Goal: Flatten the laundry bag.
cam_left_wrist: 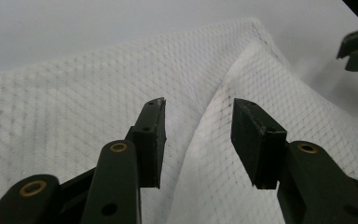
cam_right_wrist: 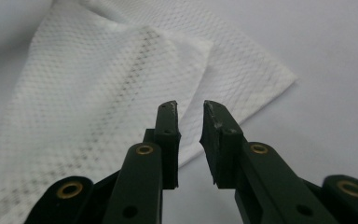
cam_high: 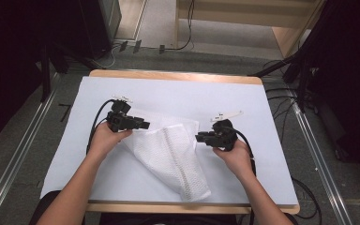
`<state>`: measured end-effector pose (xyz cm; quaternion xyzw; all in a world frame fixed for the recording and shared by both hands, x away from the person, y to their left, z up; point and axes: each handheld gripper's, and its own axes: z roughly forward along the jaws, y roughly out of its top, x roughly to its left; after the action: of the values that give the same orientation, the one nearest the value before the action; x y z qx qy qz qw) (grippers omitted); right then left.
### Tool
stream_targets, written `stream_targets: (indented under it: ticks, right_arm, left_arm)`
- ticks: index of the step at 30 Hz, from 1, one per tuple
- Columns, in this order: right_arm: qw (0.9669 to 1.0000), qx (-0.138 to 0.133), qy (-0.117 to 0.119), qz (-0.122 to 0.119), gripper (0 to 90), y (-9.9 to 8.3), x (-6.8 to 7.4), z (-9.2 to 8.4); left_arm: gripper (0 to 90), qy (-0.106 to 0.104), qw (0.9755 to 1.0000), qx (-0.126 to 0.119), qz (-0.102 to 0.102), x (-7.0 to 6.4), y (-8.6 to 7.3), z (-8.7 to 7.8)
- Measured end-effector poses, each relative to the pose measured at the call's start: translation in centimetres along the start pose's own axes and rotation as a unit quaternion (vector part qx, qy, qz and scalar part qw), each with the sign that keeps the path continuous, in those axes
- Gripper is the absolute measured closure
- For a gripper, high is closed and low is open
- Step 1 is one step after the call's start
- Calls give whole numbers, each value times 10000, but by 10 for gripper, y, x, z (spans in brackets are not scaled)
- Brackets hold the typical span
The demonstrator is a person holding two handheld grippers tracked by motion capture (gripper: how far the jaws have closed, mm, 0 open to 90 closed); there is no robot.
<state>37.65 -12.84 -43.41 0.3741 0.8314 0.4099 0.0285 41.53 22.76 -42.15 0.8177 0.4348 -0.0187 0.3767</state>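
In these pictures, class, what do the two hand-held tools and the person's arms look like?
Both tools are black. The left tool and the right tool each trail a black cable and carry a pale plate on top. Close up, each has two flat, blocky black fingers on arms with brass-coloured rivets. The forearms show no sleeves.

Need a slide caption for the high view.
Two hand-held grippers, left and right, flank a folded white cloth.
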Motion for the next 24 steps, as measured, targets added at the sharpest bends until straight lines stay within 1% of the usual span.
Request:
stream_targets:
  ticks: [2, 3, 5, 8, 9, 11, 13, 14, 15, 18, 21, 24]
  right_arm:
    - [10000, 21, -70, -41, 766, 5, -4, 7]
    - [9999, 45, -115, -25, 766, 8, -7, 10]
    - [9998, 59, -183, -9, 758, 13, -11, 17]
    - [9998, 85, -162, 62, 710, 19, -19, 25]
    - [9998, 117, -150, 104, 695, 21, -20, 27]
    - [9996, 187, -192, 46, 702, 25, -22, 28]
    - [9994, 174, -284, 25, 693, 28, -24, 28]
    - [9995, 133, -280, 28, 685, 30, -26, 30]
    - [9994, 136, -323, 68, 681, 30, -28, 32]
    - [9990, 168, -368, 187, 667, 29, -32, 37]
    - [9986, 204, -433, 205, 650, 28, -36, 39]
    - [9983, 140, -513, 253, 640, 28, -41, 38]
  left_arm:
    - [546, 4, 10000, 33, 81, -3, 1, 2]
    - [543, 11, 9999, 44, 100, -5, 1, 2]
    - [540, -64, 9999, 24, 125, -7, 2, 3]
    - [527, -24, 9998, 57, 168, -10, 6, 8]
    - [514, -9, 9999, 24, 168, -11, 7, 10]
    - [483, 15, 9998, 7, 220, -14, 10, 14]
    - [486, 26, 9994, 92, 326, -17, 11, 20]
    - [485, 31, 9992, 143, 383, -18, 12, 23]
    - [485, 59, 9990, 166, 404, -19, 13, 25]
    - [486, 37, 9988, 201, 445, -19, 16, 30]
    - [484, 47, 9984, 209, 526, -22, 18, 34]
    - [481, 36, 9975, 264, 660, -26, 22, 42]
